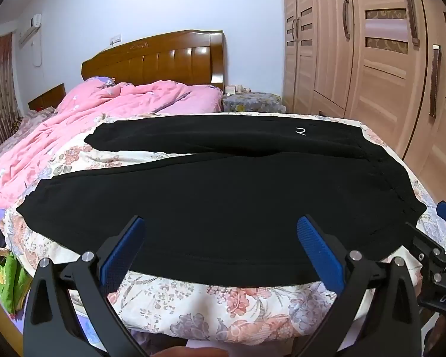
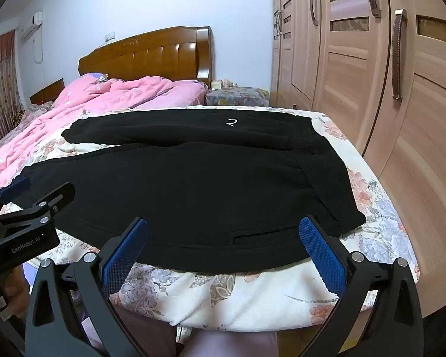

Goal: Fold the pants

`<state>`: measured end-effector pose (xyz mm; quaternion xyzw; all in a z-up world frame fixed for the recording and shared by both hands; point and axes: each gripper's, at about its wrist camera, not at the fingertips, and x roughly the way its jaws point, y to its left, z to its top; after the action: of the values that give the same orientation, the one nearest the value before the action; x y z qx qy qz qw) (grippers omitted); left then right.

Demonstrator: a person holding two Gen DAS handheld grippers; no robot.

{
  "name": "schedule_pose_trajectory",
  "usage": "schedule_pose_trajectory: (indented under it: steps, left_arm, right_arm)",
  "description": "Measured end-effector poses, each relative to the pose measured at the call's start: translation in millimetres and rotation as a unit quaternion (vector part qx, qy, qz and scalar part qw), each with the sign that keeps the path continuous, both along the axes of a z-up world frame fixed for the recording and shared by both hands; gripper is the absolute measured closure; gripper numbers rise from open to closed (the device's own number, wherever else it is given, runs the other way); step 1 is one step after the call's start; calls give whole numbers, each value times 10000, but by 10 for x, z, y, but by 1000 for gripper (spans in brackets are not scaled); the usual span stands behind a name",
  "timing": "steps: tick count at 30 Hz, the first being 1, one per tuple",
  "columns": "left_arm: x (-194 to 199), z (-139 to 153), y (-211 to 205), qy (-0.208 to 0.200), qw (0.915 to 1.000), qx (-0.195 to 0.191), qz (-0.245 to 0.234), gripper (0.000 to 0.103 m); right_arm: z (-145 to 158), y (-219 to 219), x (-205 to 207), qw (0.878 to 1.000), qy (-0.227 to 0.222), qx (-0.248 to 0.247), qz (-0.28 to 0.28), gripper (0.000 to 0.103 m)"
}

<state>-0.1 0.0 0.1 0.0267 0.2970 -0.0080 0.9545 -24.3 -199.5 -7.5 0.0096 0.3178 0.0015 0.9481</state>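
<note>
Black pants (image 1: 211, 196) lie spread flat across the foot of the bed, waistband to the right, both legs stretching left with a gap between them; a small white mark sits on the far leg. In the right wrist view the same pants (image 2: 193, 184) fill the middle. My left gripper (image 1: 221, 223) hovers open over the near leg's front edge, blue pads wide apart with nothing between them. My right gripper (image 2: 223, 226) is open too, above the near edge close to the waistband corner. Each gripper shows at the edge of the other's view.
A floral bedsheet (image 1: 193, 303) covers the bed under the pants. A rumpled pink quilt (image 1: 104, 104) lies at the back left before the wooden headboard (image 1: 163, 56). A wardrobe (image 2: 371, 74) stands close along the right. A covered bedside table (image 1: 252, 101) sits beyond.
</note>
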Motion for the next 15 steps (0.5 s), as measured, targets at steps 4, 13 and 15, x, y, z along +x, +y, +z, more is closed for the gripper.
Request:
schedule_pose_trajectory:
  steps: [4, 13, 15]
  left_arm:
    - [-4, 0, -10, 10, 10000, -7, 0, 1]
    - [22, -26, 13, 73, 9999, -117, 15, 1]
    - [23, -24, 10, 76, 9999, -116, 19, 1]
  right_arm:
    - [-6, -7, -3, 10000, -7, 33, 2, 4]
    - [-9, -19, -7, 10000, 19, 54, 14, 4]
    - [-32, -13, -23, 10000, 19, 56, 15, 4]
